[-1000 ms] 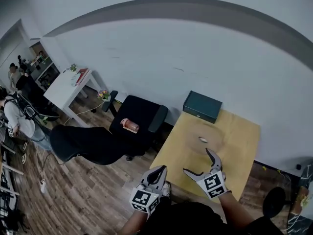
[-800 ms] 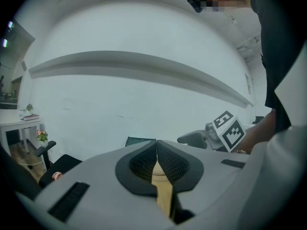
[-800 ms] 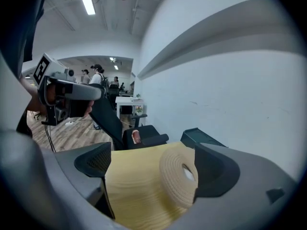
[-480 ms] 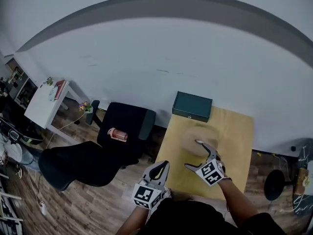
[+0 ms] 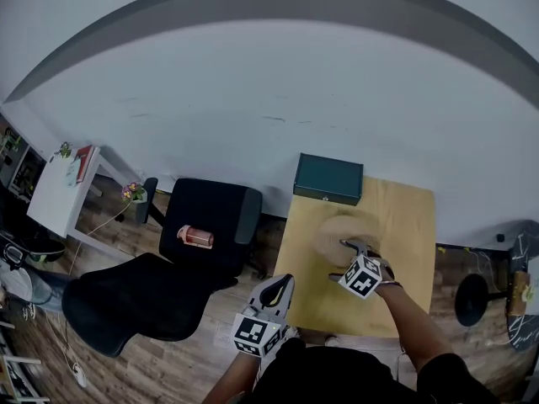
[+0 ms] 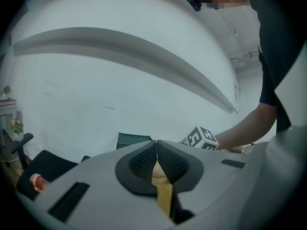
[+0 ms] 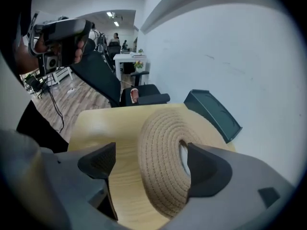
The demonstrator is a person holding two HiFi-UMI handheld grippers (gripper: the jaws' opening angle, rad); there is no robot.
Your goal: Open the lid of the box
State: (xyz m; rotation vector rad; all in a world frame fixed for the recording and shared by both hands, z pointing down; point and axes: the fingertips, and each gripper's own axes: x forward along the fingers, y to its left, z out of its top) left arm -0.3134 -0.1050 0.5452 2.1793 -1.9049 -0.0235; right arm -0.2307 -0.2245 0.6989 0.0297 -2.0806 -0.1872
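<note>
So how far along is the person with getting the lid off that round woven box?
Done: nothing yet, the woven lid sits in place on the table. In hand: the right gripper hangs over it, jaws closing with the lid between them, pads not pressing yet. The left gripper waits shut and empty beside the table's near edge. Left: grip the lid and lift it off.

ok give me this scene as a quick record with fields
table: wooden
woven box: round, mid-table, lid on
green box: shut, at the table's far edge
right gripper: over the woven box, jaws closing, its top between them, pads not pressing
left gripper: jaws together, empty, off the table's near edge
chair: black, left of the table
</note>
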